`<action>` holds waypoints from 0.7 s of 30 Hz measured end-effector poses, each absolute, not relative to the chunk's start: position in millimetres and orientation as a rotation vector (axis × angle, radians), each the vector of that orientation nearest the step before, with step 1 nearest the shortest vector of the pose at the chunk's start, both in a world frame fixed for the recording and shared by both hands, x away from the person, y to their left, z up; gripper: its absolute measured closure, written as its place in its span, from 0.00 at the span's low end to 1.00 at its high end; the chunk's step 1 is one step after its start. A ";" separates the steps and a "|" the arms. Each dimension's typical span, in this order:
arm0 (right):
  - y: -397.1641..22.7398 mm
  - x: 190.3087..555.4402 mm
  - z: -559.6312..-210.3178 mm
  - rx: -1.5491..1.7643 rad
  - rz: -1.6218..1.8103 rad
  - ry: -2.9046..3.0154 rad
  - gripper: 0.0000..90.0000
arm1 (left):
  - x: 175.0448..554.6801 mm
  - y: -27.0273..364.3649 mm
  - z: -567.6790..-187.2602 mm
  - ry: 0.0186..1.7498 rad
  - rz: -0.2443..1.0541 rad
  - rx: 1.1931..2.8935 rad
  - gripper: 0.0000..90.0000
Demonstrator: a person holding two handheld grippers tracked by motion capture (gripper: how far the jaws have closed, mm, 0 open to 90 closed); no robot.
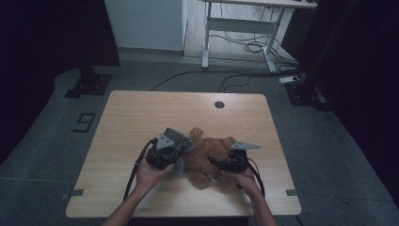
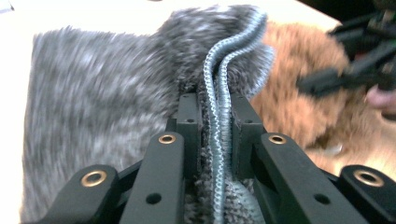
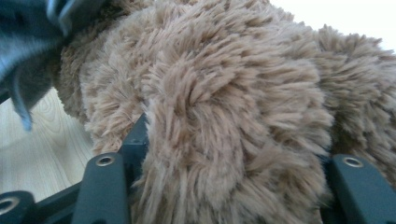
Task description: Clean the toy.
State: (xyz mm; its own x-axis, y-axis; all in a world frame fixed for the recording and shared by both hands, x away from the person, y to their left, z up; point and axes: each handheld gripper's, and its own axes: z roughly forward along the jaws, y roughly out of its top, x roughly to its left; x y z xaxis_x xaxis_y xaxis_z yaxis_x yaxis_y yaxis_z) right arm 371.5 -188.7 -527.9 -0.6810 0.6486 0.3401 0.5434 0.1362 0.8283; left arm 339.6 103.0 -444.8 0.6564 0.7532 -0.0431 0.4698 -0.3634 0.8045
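brown teddy bear (image 1: pixel 209 159): lies on the wooden table (image 1: pixel 141 117), near its front edge, long axis roughly front to back, head toward the far side. grey knitted garment (image 1: pixel 176 139): just left of the bear, touching it, ribbed hem pointing at the bear. left gripper (image 1: pixel 180 149): left of the bear, jaws clenched on the garment's doubled ribbed hem (image 2: pixel 217 93). right gripper (image 1: pixel 217 165): right of the bear, nearer to it, jaws straddling a plush limb (image 3: pixel 224 140); whether the pads press cannot be told. containers: none; the garment's opening is pinched flat, nothing in it.
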 end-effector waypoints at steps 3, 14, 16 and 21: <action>-187.0 365.4 -529.0 1.173 1.590 2.259 0.47 | 348.4 79.8 -432.6 0.916 0.420 2.035 0.85; -182.1 351.6 -529.8 1.088 1.533 2.211 0.47 | 377.5 -39.5 -436.5 0.820 0.306 2.183 0.85; -181.8 351.1 -529.6 1.087 1.528 2.212 0.47 | 378.8 -44.7 -451.7 0.822 0.304 2.210 0.85; -182.4 351.8 -532.0 1.085 1.531 2.215 0.47 | 381.2 -29.1 -455.6 0.841 0.269 2.165 0.86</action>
